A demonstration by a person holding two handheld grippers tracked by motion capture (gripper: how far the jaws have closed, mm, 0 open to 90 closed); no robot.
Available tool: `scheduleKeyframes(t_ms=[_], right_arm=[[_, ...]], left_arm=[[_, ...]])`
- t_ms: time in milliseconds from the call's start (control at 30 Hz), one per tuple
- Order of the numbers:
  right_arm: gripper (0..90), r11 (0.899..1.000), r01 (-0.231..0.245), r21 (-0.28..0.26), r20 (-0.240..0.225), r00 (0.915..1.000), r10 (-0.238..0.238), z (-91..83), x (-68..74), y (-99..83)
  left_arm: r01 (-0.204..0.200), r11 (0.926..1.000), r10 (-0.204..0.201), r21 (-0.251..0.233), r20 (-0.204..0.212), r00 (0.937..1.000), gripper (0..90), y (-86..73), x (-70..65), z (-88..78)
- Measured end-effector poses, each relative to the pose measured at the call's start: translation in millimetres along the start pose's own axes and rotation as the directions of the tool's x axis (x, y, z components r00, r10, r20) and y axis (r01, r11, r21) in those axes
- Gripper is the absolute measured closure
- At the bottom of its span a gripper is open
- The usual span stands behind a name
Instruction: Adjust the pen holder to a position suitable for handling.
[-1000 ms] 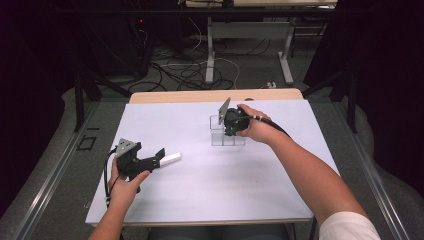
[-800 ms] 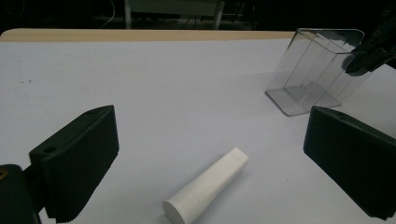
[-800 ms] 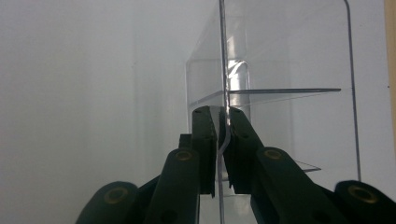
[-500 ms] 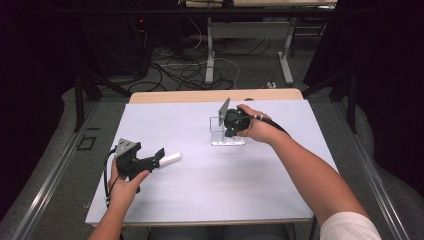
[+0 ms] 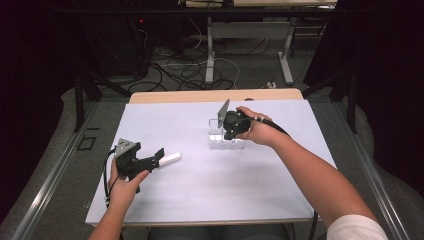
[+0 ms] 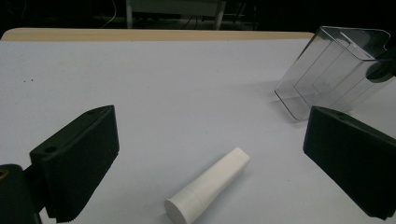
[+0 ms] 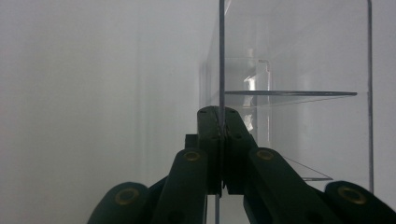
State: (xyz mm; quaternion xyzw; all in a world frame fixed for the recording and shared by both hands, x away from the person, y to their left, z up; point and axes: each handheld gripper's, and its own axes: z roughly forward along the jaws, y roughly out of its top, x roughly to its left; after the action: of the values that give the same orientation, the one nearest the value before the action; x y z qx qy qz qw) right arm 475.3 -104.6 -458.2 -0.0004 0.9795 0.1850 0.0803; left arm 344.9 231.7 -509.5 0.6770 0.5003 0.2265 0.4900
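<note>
White table [image 5: 210, 195] top, dark room with cables on the floor behind. Nearest, left tool [image 5: 159, 158] rests low at the table's left, jaws spread wide and holding nothing; white tube [image 5: 171, 158] lies flat between its tips, untouched. Farther back, toward the middle, right tool [image 5: 226, 131] has its jaws pinched shut on a wall of the clear plastic organizer [image 5: 220, 139], which stands tilted.

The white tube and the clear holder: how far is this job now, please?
Done: the right gripper has its fingers shut on a wall of the clear holder, which leans tilted. In hand: the left gripper is open, with the white tube lying untouched on the table between its fingers. Left: probably gripping the tube and putting it into the holder.
</note>
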Motion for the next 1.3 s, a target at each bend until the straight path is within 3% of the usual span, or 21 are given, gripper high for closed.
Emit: scheduleKeyframes(t_ms=[367, 767, 1100, 1300], right_arm=[[88.7, 0.999, -0.047, 0.005, -0.042, 0.998, 0.048, -3.2, 19.6, 2.3], [88.7, 0.999, -0.045, 0.003, -0.103, 0.9937, 0.045, -0.5, 37.9, 10.4], [88.7, 1.0, -0.026, 0.002, -0.131, 0.9911, 0.026, 4.3, 43.7, 14.9], [88.6, 0.999, -0.043, 0.0, -0.131, 0.9905, 0.043, 5.0, 42.9, 14.9]], left_arm=[[-0.001, 1.0, 0.001, -0.002, 0.0, 1.0, 3.6, -0.2, -0.4, 0.6], [0.0, 1.0, 0.0, 0.001, 0.0, 1.0, 3.6, -0.2, -1.2, 1.0], [0.001, 1.0, -0.001, 0.0, 0.0, 1.0, 3.7, -0.3, -0.9, 1.2], [0.0, 1.0, 0.0, 0.002, 0.001, 1.0, 3.7, -0.3, -1.1, 1.4]])
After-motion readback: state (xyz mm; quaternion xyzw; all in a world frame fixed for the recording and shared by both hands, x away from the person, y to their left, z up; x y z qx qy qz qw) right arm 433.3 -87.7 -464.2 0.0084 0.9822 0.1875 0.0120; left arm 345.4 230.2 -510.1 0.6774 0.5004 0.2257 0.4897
